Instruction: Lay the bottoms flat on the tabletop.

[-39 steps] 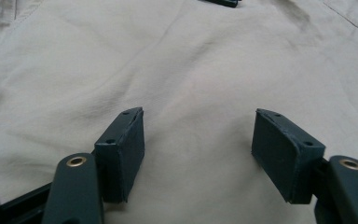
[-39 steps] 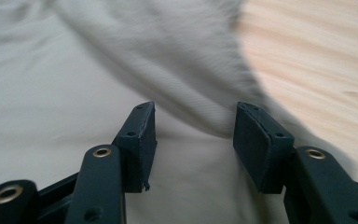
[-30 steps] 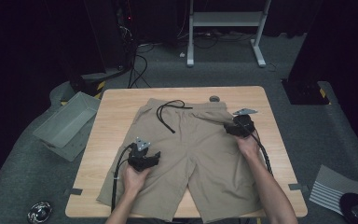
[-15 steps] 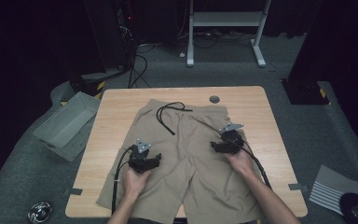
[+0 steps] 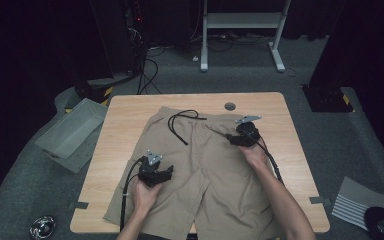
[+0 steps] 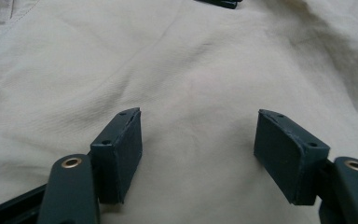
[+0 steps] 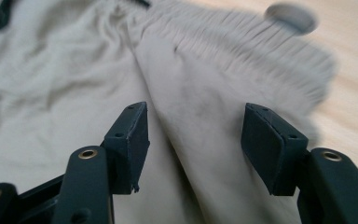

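Shorts (image 5: 200,165) of beige cloth lie spread flat on the wooden bench (image 5: 125,135), waistband toward the far edge and legs toward the person, with a black drawstring (image 5: 180,125) looped loose across the upper front. The left gripper (image 5: 156,172) rests low over the left leg of the garment; in the left gripper view its fingers (image 6: 121,154) stand wide apart with smooth cloth between and beneath them, pinching nothing. The right gripper (image 5: 242,136) sits by the waistband on the right side; its jaws have just been closing a little, yet in the right gripper view the fingers (image 7: 130,144) are apart with nothing pinched, a raised crease of the fabric running up between them toward the gathered elastic of the waist. That placement reads as lining up to nip the crease or the waist edge, probably to smooth or fold the garment, while the other hand waits lower down. Just beyond the right fingers a round hole (image 5: 230,106) shows in the bench top. Off the bench's left side lies a grey bin (image 5: 72,132) on dark carpet, and a white metal frame (image 5: 242,30) stands in the dim room behind.
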Demonstrator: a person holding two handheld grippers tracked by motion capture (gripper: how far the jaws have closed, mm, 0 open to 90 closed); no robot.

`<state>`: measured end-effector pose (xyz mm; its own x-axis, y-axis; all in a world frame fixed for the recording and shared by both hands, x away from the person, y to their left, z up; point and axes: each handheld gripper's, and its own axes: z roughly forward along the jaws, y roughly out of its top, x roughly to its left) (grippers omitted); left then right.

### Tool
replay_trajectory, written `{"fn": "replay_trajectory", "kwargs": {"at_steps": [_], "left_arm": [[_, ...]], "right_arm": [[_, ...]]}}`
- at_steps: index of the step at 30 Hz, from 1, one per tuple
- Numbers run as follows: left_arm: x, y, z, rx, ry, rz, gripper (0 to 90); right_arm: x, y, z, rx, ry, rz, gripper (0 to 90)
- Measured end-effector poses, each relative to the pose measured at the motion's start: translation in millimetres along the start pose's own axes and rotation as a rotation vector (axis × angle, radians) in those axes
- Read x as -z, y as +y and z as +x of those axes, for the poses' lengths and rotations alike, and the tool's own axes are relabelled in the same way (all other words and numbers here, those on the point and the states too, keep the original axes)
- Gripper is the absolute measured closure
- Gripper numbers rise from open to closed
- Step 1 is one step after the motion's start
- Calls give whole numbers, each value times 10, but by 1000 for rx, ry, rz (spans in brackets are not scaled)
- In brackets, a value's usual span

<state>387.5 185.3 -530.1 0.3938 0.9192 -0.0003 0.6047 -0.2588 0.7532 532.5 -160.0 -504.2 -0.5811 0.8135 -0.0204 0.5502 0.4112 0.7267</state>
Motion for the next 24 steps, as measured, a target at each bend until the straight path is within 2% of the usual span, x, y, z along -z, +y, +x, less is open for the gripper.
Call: {"fn": "replay_trajectory", "kwargs": {"at_steps": [2,3,7,9,11,12,14,15,17,19,22,24], "left_arm": [[3,-3,-1,-3,-1,0,322],[5,-5,-2,-2,-1,0,322],[9,-9,-6,-2,-5,-1,321],[11,-11,-8,-2,-5,-1,321],[11,-11,-9,-2,-5,0,321],[11,-11,-10,-2,-4,0,321],[11,-11,-13,-1,-2,-1,321],[12,-12,-14,0,-2,0,321],[17,-17,-21,0,-1,0,320],[19,-18,-24,-2,-1,1,318],[13,-13,-24,-1,1,-1,317],[-1,0,-29,7,5,0,317]], "right_arm": [[-130,-63,-23,-14,10,37,392],[-164,-97,-41,-8,0,22,394],[-170,-116,-212,-56,-69,3,380],[-144,-144,-303,-103,-101,8,353],[-97,-159,-309,-105,-120,26,352],[-67,-160,-270,-81,-120,29,353],[17,-174,-153,-36,-109,0,365],[56,-184,-102,-29,-97,-11,360],[138,-222,-19,-49,-56,-12,351],[270,-302,90,-31,-41,-18,354],[462,-502,261,-17,-22,22,355],[510,-655,326,2,-45,53,350]]}}
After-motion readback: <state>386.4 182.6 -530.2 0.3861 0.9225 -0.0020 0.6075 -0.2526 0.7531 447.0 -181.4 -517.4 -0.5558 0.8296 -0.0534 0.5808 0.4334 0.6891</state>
